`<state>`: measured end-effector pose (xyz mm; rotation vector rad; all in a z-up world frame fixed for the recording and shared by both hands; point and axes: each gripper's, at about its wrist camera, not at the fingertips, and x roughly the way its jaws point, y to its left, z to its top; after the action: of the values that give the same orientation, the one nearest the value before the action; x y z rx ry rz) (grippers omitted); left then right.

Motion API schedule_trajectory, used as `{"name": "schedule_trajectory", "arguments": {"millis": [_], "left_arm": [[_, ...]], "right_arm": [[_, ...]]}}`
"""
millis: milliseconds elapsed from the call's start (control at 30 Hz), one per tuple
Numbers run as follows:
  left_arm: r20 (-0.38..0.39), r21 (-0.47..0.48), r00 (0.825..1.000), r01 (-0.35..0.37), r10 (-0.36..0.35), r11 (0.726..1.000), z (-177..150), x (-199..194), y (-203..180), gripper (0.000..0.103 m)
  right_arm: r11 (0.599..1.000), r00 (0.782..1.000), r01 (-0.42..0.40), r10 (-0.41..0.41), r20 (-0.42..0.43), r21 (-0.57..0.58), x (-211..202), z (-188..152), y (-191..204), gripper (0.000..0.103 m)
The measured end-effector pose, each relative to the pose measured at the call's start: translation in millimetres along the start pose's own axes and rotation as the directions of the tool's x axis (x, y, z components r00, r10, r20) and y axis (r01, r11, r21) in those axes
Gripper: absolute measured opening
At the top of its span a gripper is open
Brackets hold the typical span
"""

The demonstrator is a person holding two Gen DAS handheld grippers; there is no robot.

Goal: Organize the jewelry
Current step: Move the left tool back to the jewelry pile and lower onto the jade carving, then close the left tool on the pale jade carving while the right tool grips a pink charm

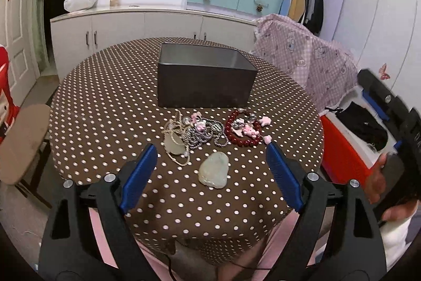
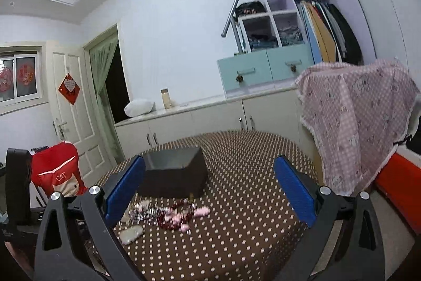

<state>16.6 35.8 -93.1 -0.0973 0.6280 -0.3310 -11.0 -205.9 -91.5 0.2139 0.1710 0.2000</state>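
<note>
An open dark grey box (image 1: pixel 202 75) stands on the brown polka-dot table (image 1: pixel 105 109). In front of it lies a pile of jewelry: a red bead bracelet (image 1: pixel 243 128) with pink charms, a silver chain (image 1: pixel 201 134), a cord necklace with a pale pendant (image 1: pixel 175 142), and a loose pale jade pendant (image 1: pixel 213 170). My left gripper (image 1: pixel 211 167) is open and empty, hovering with the jade pendant between its blue fingers. My right gripper (image 2: pixel 210 188) is open and empty, above the table's right side; the box (image 2: pixel 175 173) and jewelry (image 2: pixel 168 215) lie ahead to its left.
A chair with pink checked cloth (image 1: pixel 302 57) stands right of the table, a wooden chair (image 1: pixel 23 144) at left, a red-covered chair (image 2: pixel 58 170) beyond. White cabinets (image 1: pixel 131 28) line the back wall. A red bin (image 1: pixel 347 149) sits at right.
</note>
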Motion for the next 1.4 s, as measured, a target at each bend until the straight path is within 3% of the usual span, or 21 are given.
{"name": "schedule_trajectory", "arguments": {"millis": [133,200,300,367,400,467,500,667,900,1033,1100,1300,1400], "left_arm": [[-0.006,-0.005,1.000,0.025,-0.025,1.000,-10,8,0,0.083],[-0.012,0.005,1.000,0.027,-0.027,1.000,-13,12,-1,0.078],[-0.031,0.011,0.999,0.024,-0.024,1.000,-18,22,-3,0.067],[-0.067,0.002,0.998,0.011,-0.011,1.000,-22,33,-2,0.052],[-0.048,0.009,0.999,-0.001,0.001,1.000,-23,33,-3,0.050],[-0.043,0.032,0.999,-0.018,0.019,0.999,-24,33,-5,0.033],[-0.036,0.042,0.999,-0.033,0.035,0.999,-25,33,-6,0.031],[-0.011,0.015,1.000,-0.019,0.019,1.000,-28,31,-2,0.029],[0.010,-0.021,1.000,-0.001,0.001,1.000,-28,29,2,0.029],[0.018,-0.047,1.000,0.006,-0.005,0.999,-27,29,6,0.029],[0.023,-0.052,1.000,0.007,-0.005,0.999,-27,28,8,0.029],[0.034,-0.060,0.999,0.006,-0.004,0.998,-26,26,10,0.029],[0.047,-0.063,0.999,0.007,-0.004,0.998,-25,25,11,0.022]], "right_arm": [[1.000,1.000,-0.005,0.005,0.002,0.000,0,-11,1,0.095],[1.000,1.000,-0.019,0.019,-0.005,-0.003,1,-14,3,0.095],[0.999,0.999,-0.038,0.038,-0.020,0.000,4,-21,4,0.092],[0.999,0.998,-0.044,0.044,-0.043,-0.010,8,-25,7,0.088],[0.999,0.998,-0.041,0.040,-0.051,-0.018,10,-27,9,0.083],[0.999,0.997,-0.040,0.038,-0.061,-0.029,13,-31,11,0.077],[0.998,0.996,-0.045,0.042,-0.077,-0.033,17,-34,12,0.074],[0.997,0.987,-0.075,0.071,-0.145,-0.020,34,-45,11,0.052],[0.990,0.968,-0.115,0.092,-0.232,-0.084,54,-57,23,0.035],[0.984,0.944,-0.114,0.064,-0.323,-0.140,72,-71,31,0.022],[0.981,0.948,-0.102,0.047,-0.315,-0.162,73,-74,32,0.013],[0.983,0.940,-0.146,0.103,-0.326,-0.111,68,-71,23,0.011],[0.983,0.939,-0.155,0.117,-0.324,-0.094,68,-68,22,0.011]]}}
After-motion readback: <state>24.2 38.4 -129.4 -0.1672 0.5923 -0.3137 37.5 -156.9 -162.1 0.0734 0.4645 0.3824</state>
